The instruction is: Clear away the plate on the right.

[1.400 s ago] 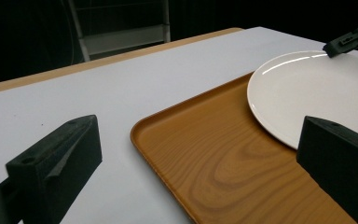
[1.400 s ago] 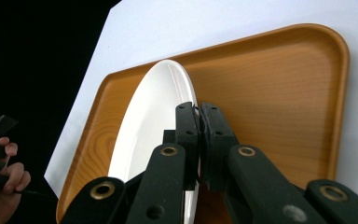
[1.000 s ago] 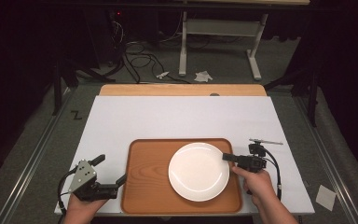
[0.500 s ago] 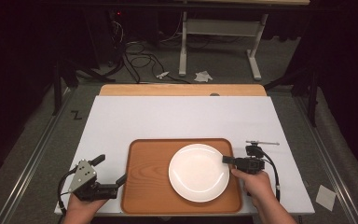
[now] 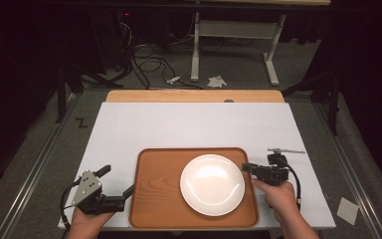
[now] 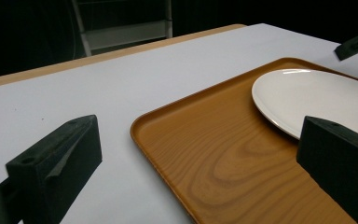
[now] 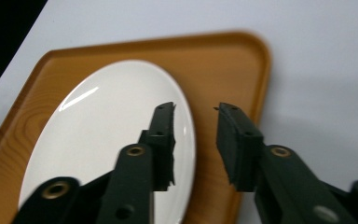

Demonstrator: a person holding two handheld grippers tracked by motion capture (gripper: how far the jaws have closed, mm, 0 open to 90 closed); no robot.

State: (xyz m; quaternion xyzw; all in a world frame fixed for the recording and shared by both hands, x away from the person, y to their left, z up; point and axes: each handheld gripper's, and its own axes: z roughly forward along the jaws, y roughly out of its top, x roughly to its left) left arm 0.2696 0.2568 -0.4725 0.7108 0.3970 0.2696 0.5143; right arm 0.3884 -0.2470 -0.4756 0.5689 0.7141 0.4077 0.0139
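A round white plate lies on a wooden tray at the near middle of the white table. My right gripper is at the plate's right rim and open. In the right gripper view, one jaw of the right gripper is over the plate and the other over the tray. My left gripper stands wide open just left of the tray, holding nothing. In the left gripper view, the left gripper faces the tray and the plate.
The white tabletop stretches beyond the tray to a wooden strip along the far edge. Cables and a desk frame stand on the dark floor behind. A paper scrap lies on the floor at right.
The right hand has swung slightly to the right while its jaw tips stay at the plate's rim. The left gripper has not moved.
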